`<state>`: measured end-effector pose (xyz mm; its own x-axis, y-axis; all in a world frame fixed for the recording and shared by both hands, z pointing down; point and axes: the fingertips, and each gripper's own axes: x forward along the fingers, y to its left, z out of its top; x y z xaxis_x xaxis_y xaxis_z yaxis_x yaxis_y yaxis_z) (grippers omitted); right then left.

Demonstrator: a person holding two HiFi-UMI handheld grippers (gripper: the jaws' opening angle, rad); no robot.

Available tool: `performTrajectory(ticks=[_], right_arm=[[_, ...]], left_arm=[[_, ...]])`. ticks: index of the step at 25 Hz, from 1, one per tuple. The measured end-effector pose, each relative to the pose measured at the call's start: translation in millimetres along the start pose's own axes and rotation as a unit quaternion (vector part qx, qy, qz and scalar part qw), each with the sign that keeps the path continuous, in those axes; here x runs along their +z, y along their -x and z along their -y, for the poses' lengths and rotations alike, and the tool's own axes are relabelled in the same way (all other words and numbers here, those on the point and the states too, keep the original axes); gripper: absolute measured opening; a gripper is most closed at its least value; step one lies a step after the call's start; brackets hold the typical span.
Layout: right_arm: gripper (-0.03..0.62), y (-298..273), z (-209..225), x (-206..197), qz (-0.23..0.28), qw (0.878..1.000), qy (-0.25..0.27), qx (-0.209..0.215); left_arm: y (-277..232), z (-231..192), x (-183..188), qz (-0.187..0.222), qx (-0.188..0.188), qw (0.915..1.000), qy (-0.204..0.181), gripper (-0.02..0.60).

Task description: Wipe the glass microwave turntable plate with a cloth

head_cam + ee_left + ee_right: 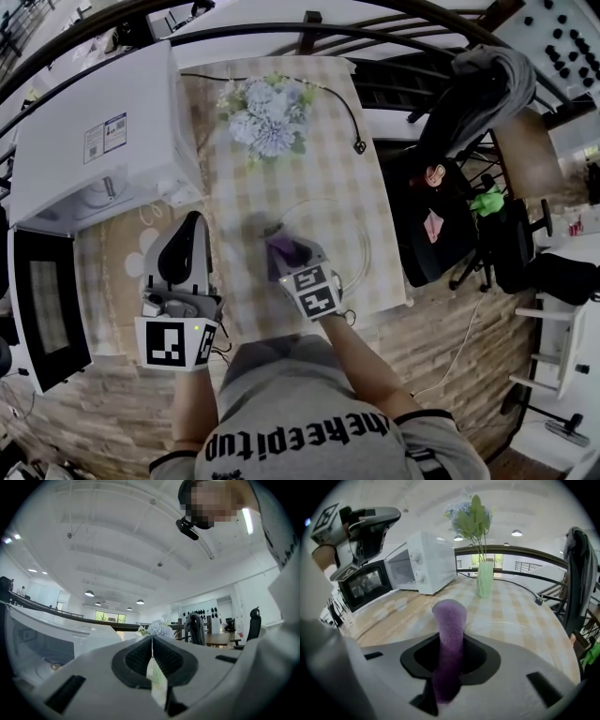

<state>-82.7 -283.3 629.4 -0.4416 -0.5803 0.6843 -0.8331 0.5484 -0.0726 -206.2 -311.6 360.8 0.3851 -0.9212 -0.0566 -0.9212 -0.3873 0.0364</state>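
Pinches a purple cloth [283, 249] tight in the right gripper [449, 656], with the end poking past the jaws. Carries the left gripper [151, 656] closed on nothing, raised beside the microwave [94, 141]. Seems poised to wipe: hovers at the near-left edge of the plate [349, 230] on the table [234, 206]. Calls next for pressing down and sweeping across the glass.

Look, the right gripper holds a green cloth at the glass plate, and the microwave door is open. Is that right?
Nearly. The cloth is purple, not green: the right gripper view shows it pinched between the jaws. The rest stands: the right gripper holds it at the glass plate, and the microwave door is open.
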Motion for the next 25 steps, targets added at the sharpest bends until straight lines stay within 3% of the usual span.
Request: performTrajectory(ticks=[4, 14, 25], right_arm=[[0.107, 6, 9, -5, -0.001, 1.0, -0.017, -0.003], [0.107, 29, 76, -24, 0.003, 0.997, -0.053, -0.064], [0.108, 57, 149, -47, -0.002, 0.99, -0.082, -0.113]], left_arm=[[3, 3, 2, 0.0, -0.001, 1.0, 0.0, 0.011], [8, 15, 5, 0.0, 0.002, 1.0, -0.004, 0.011], [17, 31, 13, -0.001, 0.031, 0.9995, -0.011, 0.011]])
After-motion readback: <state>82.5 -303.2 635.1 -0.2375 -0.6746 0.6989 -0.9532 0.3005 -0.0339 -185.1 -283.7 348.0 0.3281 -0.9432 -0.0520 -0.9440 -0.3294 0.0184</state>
